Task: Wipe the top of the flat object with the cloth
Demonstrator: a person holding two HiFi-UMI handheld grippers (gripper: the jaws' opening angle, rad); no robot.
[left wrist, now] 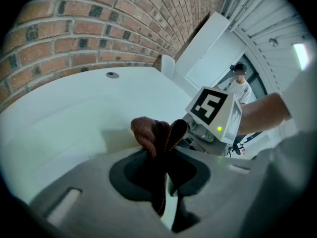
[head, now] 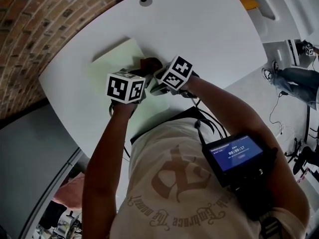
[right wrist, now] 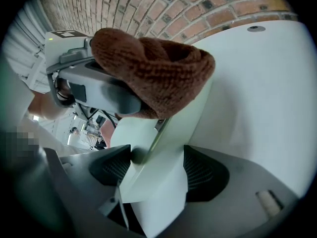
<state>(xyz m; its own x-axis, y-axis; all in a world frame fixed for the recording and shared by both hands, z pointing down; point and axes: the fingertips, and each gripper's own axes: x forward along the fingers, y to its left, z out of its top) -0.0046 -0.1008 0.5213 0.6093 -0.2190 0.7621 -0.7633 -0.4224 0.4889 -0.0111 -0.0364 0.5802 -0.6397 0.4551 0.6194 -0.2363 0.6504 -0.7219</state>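
Observation:
A pale green flat object (head: 115, 59) lies on the white table (head: 199, 29). My left gripper (head: 144, 74) is shut on a brown knitted cloth (head: 150, 63), which rests on the object's near right part. In the left gripper view the cloth (left wrist: 151, 133) bunches out beyond the jaws of the left gripper (left wrist: 161, 167). My right gripper (head: 152, 87) sits close beside the left one. In its own view the right gripper (right wrist: 156, 170) is shut on the flat object's (right wrist: 158, 187) near edge, with the cloth (right wrist: 153, 73) and the left gripper's body (right wrist: 94, 88) just above.
A brick wall (head: 45, 14) runs along the table's far left side. A round cable hole (head: 145, 1) sits at the table's far end. A person (left wrist: 240, 81) stands in the background, and someone's legs and shoes (head: 281, 76) are on the floor to the right.

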